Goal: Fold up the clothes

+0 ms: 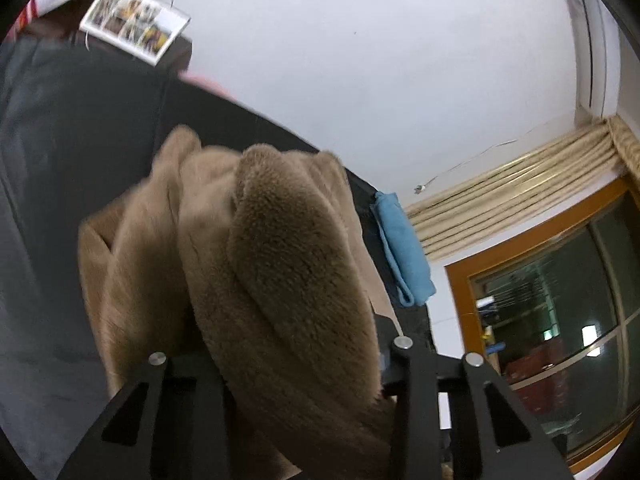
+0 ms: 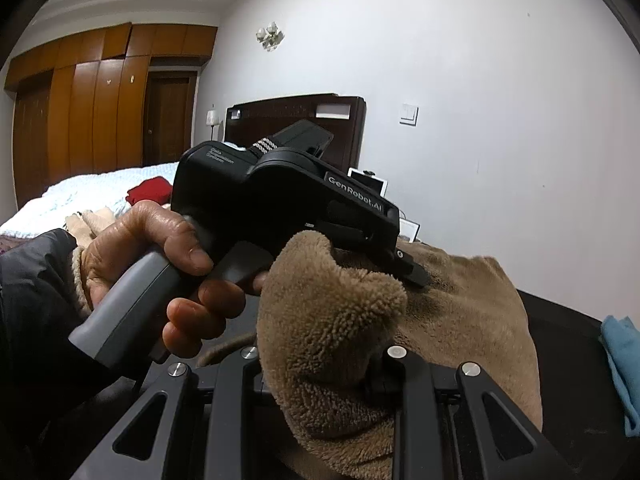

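A brown fleece garment (image 1: 280, 248) lies bunched on a black table (image 1: 60, 168). A thick roll of it fills the gap between the jaws of my left gripper (image 1: 308, 364), which is shut on it. In the right wrist view another fold of the same garment (image 2: 328, 312) rises between the jaws of my right gripper (image 2: 320, 360), also shut on it. There a person's hand (image 2: 152, 240) in a dark sleeve holds the left gripper (image 2: 414, 274) by its grey handle. Its black fingers point down into the cloth just beyond my right gripper's fold.
A folded blue cloth (image 1: 404, 252) lies at the table's far right edge, also the blue cloth (image 2: 620, 368) at the right of the right wrist view. A picture card (image 1: 136, 20) sits at the table's far end. Behind are a bed (image 2: 80, 196) with a red garment (image 2: 148, 194), and a window (image 1: 560, 300).
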